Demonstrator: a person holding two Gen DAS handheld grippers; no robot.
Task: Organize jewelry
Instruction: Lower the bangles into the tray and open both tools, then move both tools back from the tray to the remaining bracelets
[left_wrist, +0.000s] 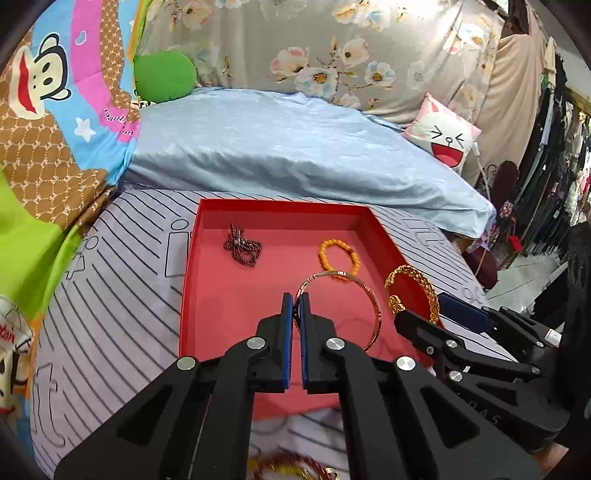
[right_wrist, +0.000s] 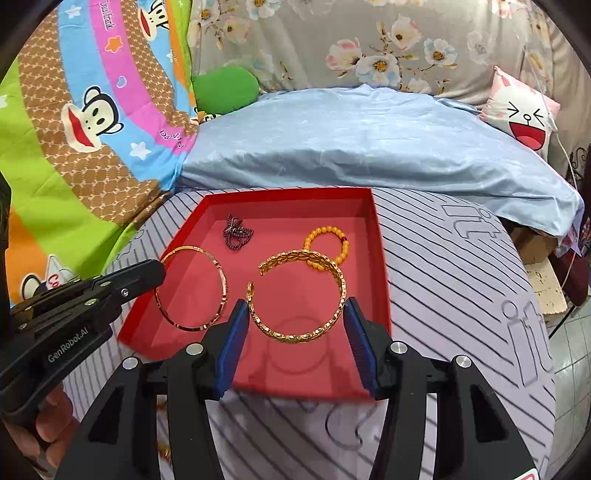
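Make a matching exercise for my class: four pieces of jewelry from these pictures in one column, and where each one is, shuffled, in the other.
Column 1
1. thin rose-gold bangle
2. wide gold cuff
3. orange bead bracelet
4. dark bead strand

Column 2
A. lying heaped at the far left of the red tray
B. pinched at its rim by the left gripper
C. lying toward the tray's far right
D. held between the wide-spread jaws of the right gripper

Pairs: 1-B, 2-D, 3-C, 4-A
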